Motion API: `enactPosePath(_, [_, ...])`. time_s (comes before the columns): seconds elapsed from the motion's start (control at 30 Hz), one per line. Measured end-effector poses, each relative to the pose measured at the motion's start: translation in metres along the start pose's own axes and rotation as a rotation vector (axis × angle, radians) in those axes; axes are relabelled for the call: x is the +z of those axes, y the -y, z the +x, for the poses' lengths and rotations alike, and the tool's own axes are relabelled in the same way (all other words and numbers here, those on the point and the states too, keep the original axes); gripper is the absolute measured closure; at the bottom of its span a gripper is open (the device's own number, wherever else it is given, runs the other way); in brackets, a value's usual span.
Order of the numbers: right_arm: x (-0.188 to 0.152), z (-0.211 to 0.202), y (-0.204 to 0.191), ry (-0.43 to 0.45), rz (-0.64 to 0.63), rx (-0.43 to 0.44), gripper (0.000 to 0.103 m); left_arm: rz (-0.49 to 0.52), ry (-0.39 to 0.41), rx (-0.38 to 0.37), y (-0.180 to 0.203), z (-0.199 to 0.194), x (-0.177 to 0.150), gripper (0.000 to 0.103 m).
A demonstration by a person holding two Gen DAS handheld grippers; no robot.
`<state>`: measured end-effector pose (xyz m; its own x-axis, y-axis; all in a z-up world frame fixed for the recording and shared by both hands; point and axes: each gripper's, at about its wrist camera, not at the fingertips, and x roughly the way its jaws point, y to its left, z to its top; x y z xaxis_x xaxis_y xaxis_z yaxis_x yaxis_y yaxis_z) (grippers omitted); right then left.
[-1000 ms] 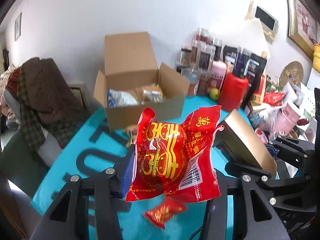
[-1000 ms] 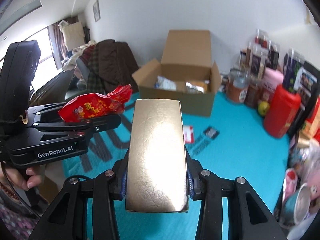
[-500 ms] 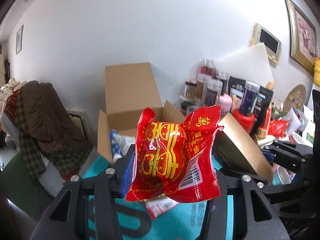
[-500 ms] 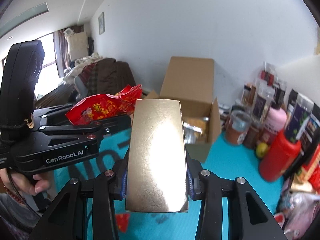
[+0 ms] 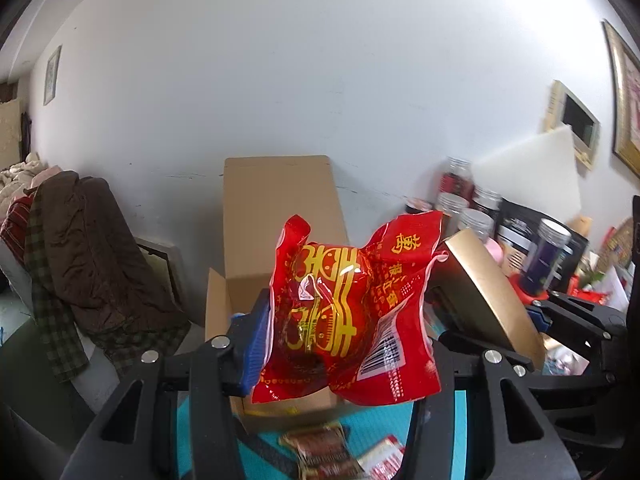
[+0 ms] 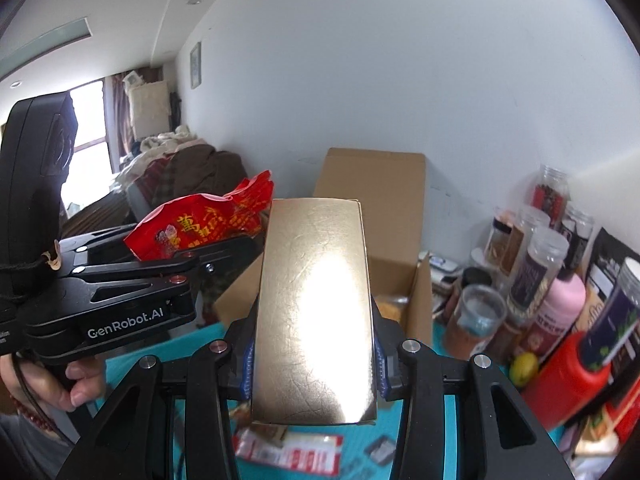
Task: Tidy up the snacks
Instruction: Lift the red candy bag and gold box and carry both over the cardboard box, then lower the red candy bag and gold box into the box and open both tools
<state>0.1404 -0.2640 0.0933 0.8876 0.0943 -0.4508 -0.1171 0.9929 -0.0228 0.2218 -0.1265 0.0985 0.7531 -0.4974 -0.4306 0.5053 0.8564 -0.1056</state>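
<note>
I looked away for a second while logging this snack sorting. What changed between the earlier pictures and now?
Both claws have carried their loads up and toward the open cardboard box, which now looks nearer and lower in both views. Nothing was picked up or released: the left claw still grips the red snack bag, and the right claw still clamps the gold box. Loose packets still lie on the teal tablecloth.

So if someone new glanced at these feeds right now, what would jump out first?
A crinkled red snack bag fills the left wrist view, clamped in the left gripper. A shiny gold box dominates the right wrist view, held by the right gripper. Behind both stands an open cardboard box on the teal table.
</note>
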Motion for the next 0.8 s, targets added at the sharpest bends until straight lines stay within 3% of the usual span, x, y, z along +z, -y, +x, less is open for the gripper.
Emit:
enactPosePath(0.4, [0.026,0.073,0.029,0.023,0.035,-0.02,0.06,-0.014,-0.005,0.064,-0.017,0.07,0.021,0.056])
enactPosePath(0.8, [0.02,0.136,0.055,-0.043,0.064,-0.05,0.06,-0.015,-0.104,0.077,-0.029,0.132,0.007,0.056])
